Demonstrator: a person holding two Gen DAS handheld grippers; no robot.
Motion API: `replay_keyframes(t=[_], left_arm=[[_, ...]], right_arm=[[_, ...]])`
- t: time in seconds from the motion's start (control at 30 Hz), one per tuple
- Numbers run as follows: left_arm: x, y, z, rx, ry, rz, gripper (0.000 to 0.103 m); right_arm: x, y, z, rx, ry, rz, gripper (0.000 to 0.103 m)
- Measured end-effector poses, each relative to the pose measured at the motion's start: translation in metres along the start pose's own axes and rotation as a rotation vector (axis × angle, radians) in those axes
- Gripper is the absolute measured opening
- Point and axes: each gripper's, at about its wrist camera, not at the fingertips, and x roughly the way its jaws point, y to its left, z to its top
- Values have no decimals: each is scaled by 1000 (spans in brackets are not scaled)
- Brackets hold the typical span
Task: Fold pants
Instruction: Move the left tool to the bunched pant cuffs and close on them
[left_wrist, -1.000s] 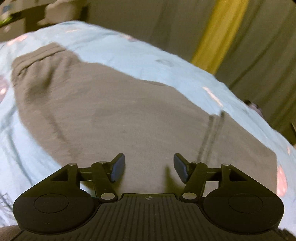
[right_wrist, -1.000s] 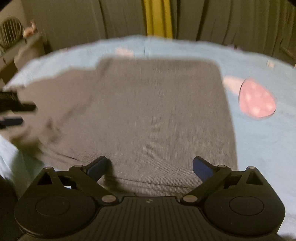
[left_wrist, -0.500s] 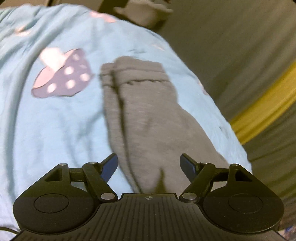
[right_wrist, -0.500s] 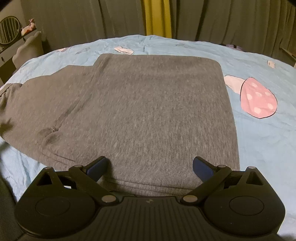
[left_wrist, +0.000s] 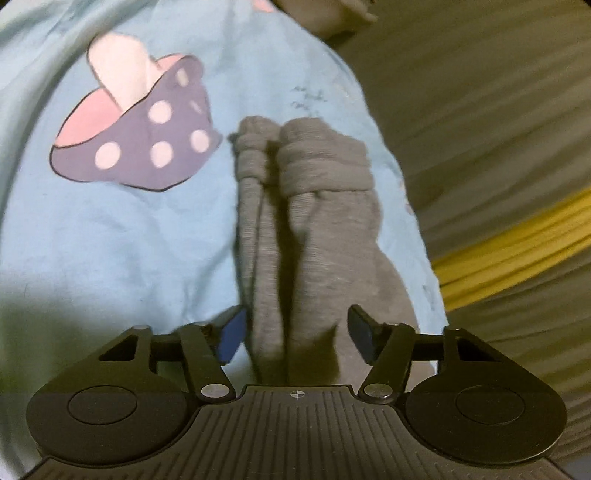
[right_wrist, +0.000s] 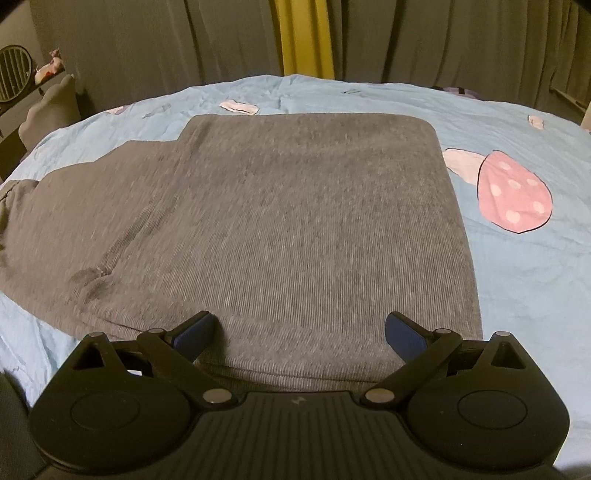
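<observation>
Grey knit pants (right_wrist: 295, 229) lie flat on a light blue bedsheet (right_wrist: 524, 280), folded lengthwise, with the legs running off to the left. My right gripper (right_wrist: 299, 332) is open and empty, low over the near edge of the wide end. In the left wrist view the bunched leg ends with ribbed cuffs (left_wrist: 321, 173) stretch away from me. My left gripper (left_wrist: 295, 336) is open, its fingers on either side of the raised leg fabric, not closed on it.
The sheet carries mushroom prints: a purple one (left_wrist: 140, 147) left of the cuffs, a pink one (right_wrist: 513, 192) right of the pants. Grey curtains with a yellow strip (right_wrist: 303, 37) hang behind the bed. A grey cushion (right_wrist: 48, 110) stands at far left.
My left gripper has swung from over the wide part of the pants down to the leg ends and now straddles the fabric near the cuffs. My right gripper has stayed put.
</observation>
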Motion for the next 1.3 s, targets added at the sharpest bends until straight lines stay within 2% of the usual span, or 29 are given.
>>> replay_keyframes(t=[0.23, 0.37, 0.53, 0.67, 0.73, 0.83, 0.93, 1.07, 1.13, 1.23, 1.3], left_arm=[[9, 2, 11, 7, -7, 4, 60], [12, 7, 19, -40, -19, -20, 60], [3, 17, 24, -95, -63, -74, 60], [-3, 19, 28, -86, -109, -80, 61], [-1, 21, 32, -87, -109, -51, 61], [-4, 27, 37, -105, -134, -65, 61], [6, 35, 44, -133, -90, -122, 60], [8, 36, 48, -120, -82, -187, 58], [14, 31, 48, -92, -76, -196, 59], [16, 29, 50, -86, -88, -262, 74], [22, 27, 52, -75, -76, -244, 75]], right_arm=[[1, -1, 1, 2, -8, 0, 99], [1, -1, 1, 2, -8, 0, 99], [1, -1, 1, 2, -10, -2, 99], [1, -1, 1, 2, -11, -2, 99], [1, 0, 0, 1, -11, -3, 99], [0, 0, 0, 1, -11, -3, 99], [2, -1, 2, -1, -12, -4, 99], [3, -1, 4, -2, -16, -7, 99], [4, 0, 4, -1, -20, -14, 99], [4, 1, 4, 0, -24, -18, 99], [5, 2, 4, 0, -28, -20, 99]])
